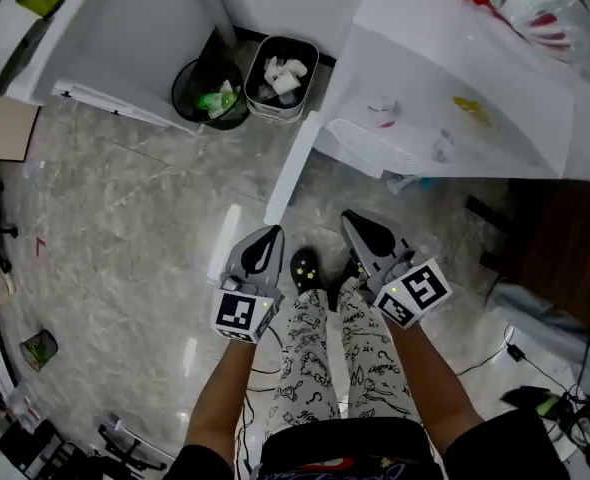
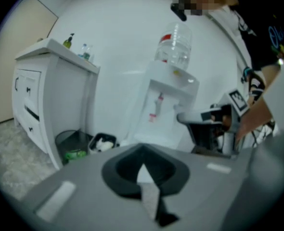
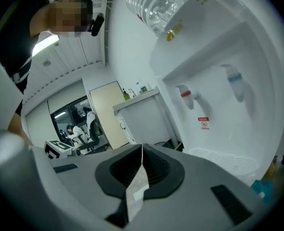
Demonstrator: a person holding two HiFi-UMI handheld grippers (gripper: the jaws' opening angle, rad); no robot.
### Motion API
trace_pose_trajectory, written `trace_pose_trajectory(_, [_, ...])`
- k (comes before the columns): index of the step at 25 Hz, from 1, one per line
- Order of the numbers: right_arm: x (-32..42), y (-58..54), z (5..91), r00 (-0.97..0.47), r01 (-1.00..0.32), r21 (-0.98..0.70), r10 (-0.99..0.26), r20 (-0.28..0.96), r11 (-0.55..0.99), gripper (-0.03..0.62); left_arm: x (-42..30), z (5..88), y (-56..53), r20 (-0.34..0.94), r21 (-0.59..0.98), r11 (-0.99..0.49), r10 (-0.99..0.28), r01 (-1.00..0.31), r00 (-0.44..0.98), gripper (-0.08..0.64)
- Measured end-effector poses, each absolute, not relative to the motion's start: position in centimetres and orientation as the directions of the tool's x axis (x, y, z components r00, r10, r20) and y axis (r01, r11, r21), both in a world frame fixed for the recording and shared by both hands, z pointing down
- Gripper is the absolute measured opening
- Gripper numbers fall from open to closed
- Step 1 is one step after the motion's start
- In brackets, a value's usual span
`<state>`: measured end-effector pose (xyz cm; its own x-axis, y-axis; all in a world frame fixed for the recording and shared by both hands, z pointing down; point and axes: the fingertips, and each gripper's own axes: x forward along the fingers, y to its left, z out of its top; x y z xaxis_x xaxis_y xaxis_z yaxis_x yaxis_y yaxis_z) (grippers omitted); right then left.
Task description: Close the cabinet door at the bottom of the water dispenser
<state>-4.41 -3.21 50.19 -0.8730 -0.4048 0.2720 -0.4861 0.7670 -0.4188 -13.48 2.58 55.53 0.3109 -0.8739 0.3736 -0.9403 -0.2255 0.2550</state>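
Observation:
The white water dispenser (image 1: pixel 445 78) stands at the upper right of the head view, with a clear bottle (image 1: pixel 530 8) on top. Its bottom cabinet door (image 1: pixel 293 168) juts out over the floor, seen edge-on as a narrow white slab. My left gripper (image 1: pixel 267 236) and right gripper (image 1: pixel 355 223) hang side by side over the person's legs, just short of the door's free end, both shut on nothing. The left gripper view faces the dispenser (image 2: pixel 166 105) from a distance. The right gripper view sits close to its red tap (image 3: pixel 187 94), blue tap (image 3: pixel 234 78) and drip tray (image 3: pixel 224 158).
A round black bin (image 1: pixel 210 93) and a grey bin with white rubbish (image 1: pixel 280 76) stand between the dispenser and a white cabinet (image 1: pixel 125 38) at the left. Cables (image 1: pixel 535 363) lie on the marble floor at the lower right. A dark wooden unit (image 1: pixel 565 248) is at the right.

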Motion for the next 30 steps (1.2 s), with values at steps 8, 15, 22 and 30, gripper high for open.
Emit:
trace_pose_trajectory(8, [-4.7, -3.3, 57.8, -0.863, -0.505, -0.476, -0.412, 0.292, 0.720, 0.017, -18.9, 69.7, 1.8, 0.565, 0.079, -0.168, -0.804, -0.983, 0.183, -0.003])
trace_pose_trajectory(15, [-3.0, -3.8, 59.1, -0.851, -0.519, -0.555, -0.455, 0.263, 0.650, 0.017, -18.6, 75.9, 1.1, 0.643, 0.038, -0.246, -0.736, -0.968, 0.212, -0.006])
trace_pose_trajectory(22, [-1.0, -5.0, 59.8, -0.840, -0.532, -0.571, -0.473, 0.265, 0.625, 0.017, -14.1, 76.5, 0.0, 0.633, 0.096, -0.306, -0.715, -0.947, 0.295, -0.006])
trace_pose_trajectory(30, [3.0, -6.3, 59.7, -0.821, -0.559, -0.568, -0.501, 0.274, 0.604, 0.017, -3.9, 76.9, -3.1, 0.597, 0.190, -0.355, -0.699, -0.915, 0.395, -0.008])
